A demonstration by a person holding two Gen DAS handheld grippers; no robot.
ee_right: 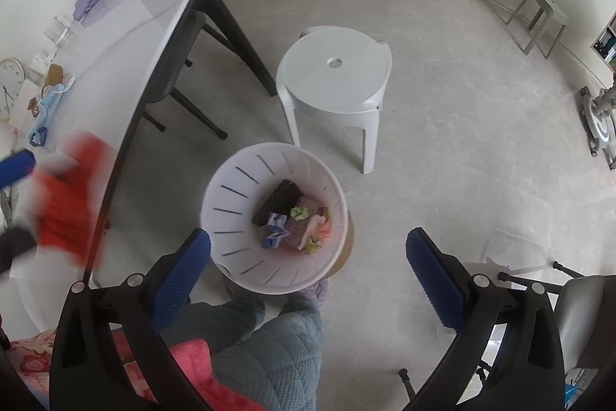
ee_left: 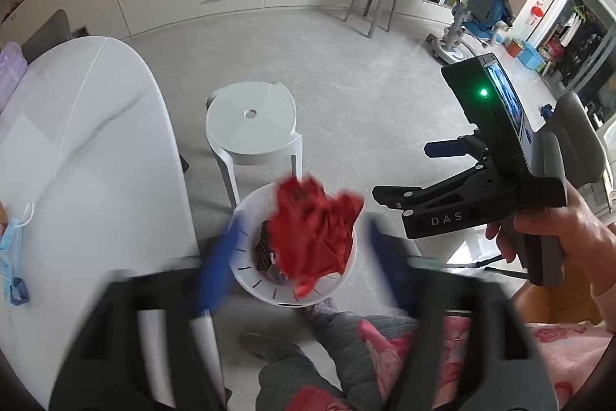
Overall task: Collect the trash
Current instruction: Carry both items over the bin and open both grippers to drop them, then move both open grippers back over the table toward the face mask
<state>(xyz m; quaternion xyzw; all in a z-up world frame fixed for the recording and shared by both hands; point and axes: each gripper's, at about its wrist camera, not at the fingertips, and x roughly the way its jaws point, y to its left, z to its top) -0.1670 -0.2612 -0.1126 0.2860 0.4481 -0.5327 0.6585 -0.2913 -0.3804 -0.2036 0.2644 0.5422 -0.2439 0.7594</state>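
Observation:
A crumpled red wrapper (ee_left: pixel 315 230) hangs in the air between my left gripper's (ee_left: pixel 300 257) spread blue fingers, over the white trash bin (ee_left: pixel 246 268); it is blurred, and no pad touches it. In the right wrist view the wrapper (ee_right: pixel 69 203) shows at the left, over the table edge, with the left gripper's blue finger (ee_right: pixel 15 168) beside it. The bin (ee_right: pixel 227 187) stands on the floor and holds several scraps. My right gripper (ee_right: pixel 308 264) is open and empty above the bin. It also shows in the left wrist view (ee_left: pixel 408 176).
A white table (ee_left: pixel 96 149) stands at the left with a blue face mask (ee_left: pixel 11 249) on it. A white stool (ee_right: pixel 335 76) stands behind the bin. The person's legs (ee_right: pixel 277 345) are just below the bin. A grey stool (ee_left: pixel 371 4) is farther off.

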